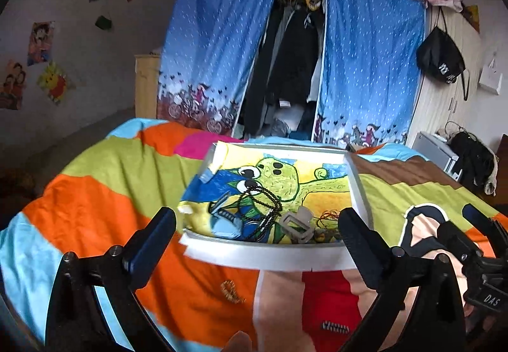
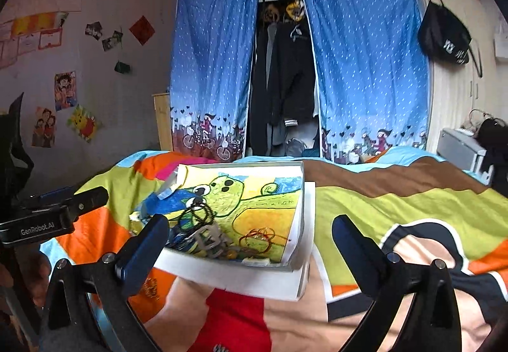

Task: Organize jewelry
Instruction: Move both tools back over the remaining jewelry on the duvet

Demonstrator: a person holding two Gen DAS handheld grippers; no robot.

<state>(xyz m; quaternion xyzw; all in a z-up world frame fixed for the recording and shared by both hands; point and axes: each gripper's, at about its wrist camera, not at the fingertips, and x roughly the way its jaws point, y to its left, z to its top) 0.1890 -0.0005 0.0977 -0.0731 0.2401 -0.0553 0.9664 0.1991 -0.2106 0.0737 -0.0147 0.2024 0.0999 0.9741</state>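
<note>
- Left wrist view: the left gripper (image 1: 257,234) has its jaws wide apart, holding nothing, before a white tray (image 1: 270,256) on the bed (image 1: 95,193); a black bead necklace (image 1: 263,209) and a grey hair clip (image 1: 297,225) lie inside.
- Right wrist view: the right gripper (image 2: 250,244) is likewise spread and empty; tray (image 2: 241,282) just ahead.

You see dim, diffuse indoor lighting with soft, weak shadows and no glare. Fisheye distortion bends the curtains (image 2: 216,66) and walls ahead of each gripper; corners vignette to black. Slight motion blur softens the tray (image 1: 270,253) rim and bedspread (image 1: 104,180) nearest you.
</note>
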